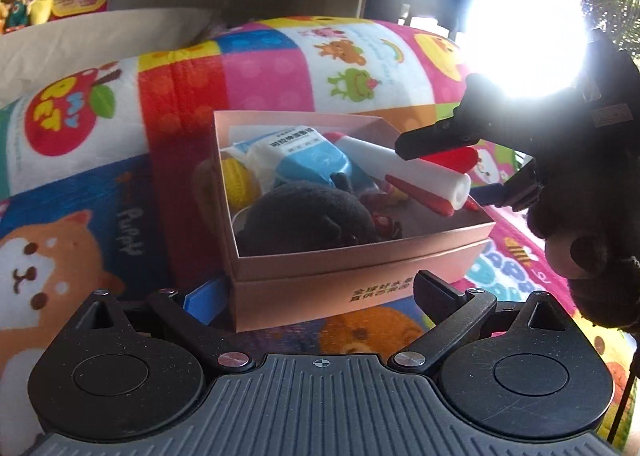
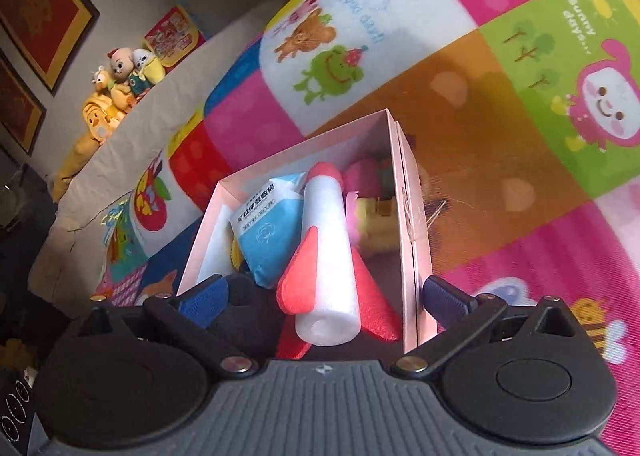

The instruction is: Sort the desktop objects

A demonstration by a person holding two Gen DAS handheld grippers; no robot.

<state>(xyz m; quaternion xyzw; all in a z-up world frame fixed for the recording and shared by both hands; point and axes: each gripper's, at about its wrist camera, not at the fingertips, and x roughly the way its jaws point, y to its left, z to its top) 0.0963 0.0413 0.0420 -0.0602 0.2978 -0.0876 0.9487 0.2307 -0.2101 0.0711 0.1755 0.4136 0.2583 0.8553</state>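
A pink cardboard box (image 1: 360,260) sits on a bright patchwork blanket (image 1: 260,68). Inside lie a white foam rocket with red fins (image 1: 420,172), a blue-and-white packet (image 1: 304,160), a dark plush toy (image 1: 304,220) and a yellow item (image 1: 236,176). My right gripper (image 2: 326,292) hovers over the box (image 2: 404,216), open wide. The rocket (image 2: 328,256) rests loose between its fingers, clear of both pads, beside the packet (image 2: 272,232). It also shows in the left wrist view as the right gripper (image 1: 438,170) above the rocket. My left gripper (image 1: 320,294) is open at the box's near corner.
A dark brown plush shape (image 1: 592,216) hangs at the right edge next to the right gripper. Stuffed toys (image 2: 120,76) and a red printed card (image 2: 172,36) sit on a beige ledge behind the blanket. Strong window glare (image 1: 520,36) washes out the upper right.
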